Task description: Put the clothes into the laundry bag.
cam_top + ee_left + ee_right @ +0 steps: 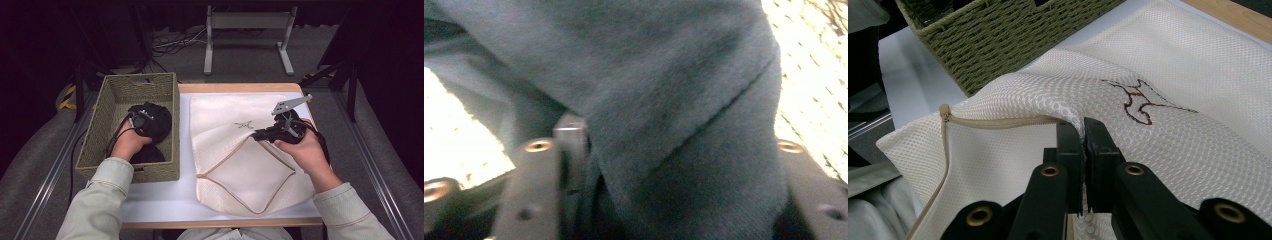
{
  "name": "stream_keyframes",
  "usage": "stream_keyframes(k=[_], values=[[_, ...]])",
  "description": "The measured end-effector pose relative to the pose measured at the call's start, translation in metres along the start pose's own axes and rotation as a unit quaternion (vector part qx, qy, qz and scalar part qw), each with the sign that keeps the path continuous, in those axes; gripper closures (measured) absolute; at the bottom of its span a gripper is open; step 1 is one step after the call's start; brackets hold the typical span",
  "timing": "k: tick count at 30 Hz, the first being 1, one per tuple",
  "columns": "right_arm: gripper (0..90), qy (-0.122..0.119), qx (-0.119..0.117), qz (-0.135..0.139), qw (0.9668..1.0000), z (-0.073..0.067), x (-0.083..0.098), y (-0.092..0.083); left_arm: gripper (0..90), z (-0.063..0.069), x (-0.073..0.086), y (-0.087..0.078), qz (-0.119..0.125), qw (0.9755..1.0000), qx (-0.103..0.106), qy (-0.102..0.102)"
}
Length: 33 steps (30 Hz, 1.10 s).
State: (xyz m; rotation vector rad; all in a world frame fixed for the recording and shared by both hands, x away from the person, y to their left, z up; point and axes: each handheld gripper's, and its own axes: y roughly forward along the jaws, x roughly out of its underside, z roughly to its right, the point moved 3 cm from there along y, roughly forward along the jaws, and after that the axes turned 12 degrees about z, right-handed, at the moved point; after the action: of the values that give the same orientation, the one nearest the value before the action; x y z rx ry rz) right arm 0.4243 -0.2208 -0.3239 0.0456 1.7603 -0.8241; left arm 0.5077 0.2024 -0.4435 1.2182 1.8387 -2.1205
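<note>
Soft dark fleecy cloth (674, 125) bunches between the left tool's (139, 120) jaws inside the woven green basket (100, 107). The right tool (1083, 145) pinches the cream mesh bag's (1168, 75) zipped edge on the white desk (160, 200).

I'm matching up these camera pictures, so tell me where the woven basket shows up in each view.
High view: the woven basket sits at the left of the table, with the left gripper inside it on a dark cloth.
Left gripper view: bright basket weave at the right edge, behind the dark cloth.
Right gripper view: the basket at top left, beyond the mesh bag.
Shared landmark: the basket's woven wall.
</note>
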Motion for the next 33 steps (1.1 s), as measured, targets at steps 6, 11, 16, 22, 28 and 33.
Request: stream_keyframes(k=[6, 11, 16, 22, 28, 33], values=[[87.2, -0.001, 0.002, -0.003, 1.0, 0.001, 0.001, -0.002, 70.7, -0.001, -0.002, -0.003, -0.007, 0.9999, -0.003, -0.013], [87.2, -0.001, 0.003, -0.002, 1.0, 0.002, 0.002, -0.003, 71.8, -0.001, -0.005, -0.012, 0.011, 0.9997, 0.009, -0.018], [87.2, -0.001, 0.002, -0.003, 1.0, 0.003, 0.002, -0.003, 72.0, -0.004, -0.009, -0.027, 0.055, 0.9977, 0.019, -0.034], [87.2, -0.002, 0.002, -0.004, 1.0, 0.002, 0.002, -0.002, 72.2, -0.01, -0.009, -0.045, 0.104, 0.9931, 0.033, -0.043], [87.4, -0.005, 0.003, -0.001, 1.0, 0.002, 0.001, -0.002, 72.2, -0.012, -0.013, -0.066, 0.152, 0.9873, 0.045, -0.01], [87.7, -0.008, 0.006, 0.002, 0.9999, 0.002, -0.001, -0.004, 72.2, -0.011, -0.016, -0.081, 0.175, 0.9831, 0.054, -0.004]])
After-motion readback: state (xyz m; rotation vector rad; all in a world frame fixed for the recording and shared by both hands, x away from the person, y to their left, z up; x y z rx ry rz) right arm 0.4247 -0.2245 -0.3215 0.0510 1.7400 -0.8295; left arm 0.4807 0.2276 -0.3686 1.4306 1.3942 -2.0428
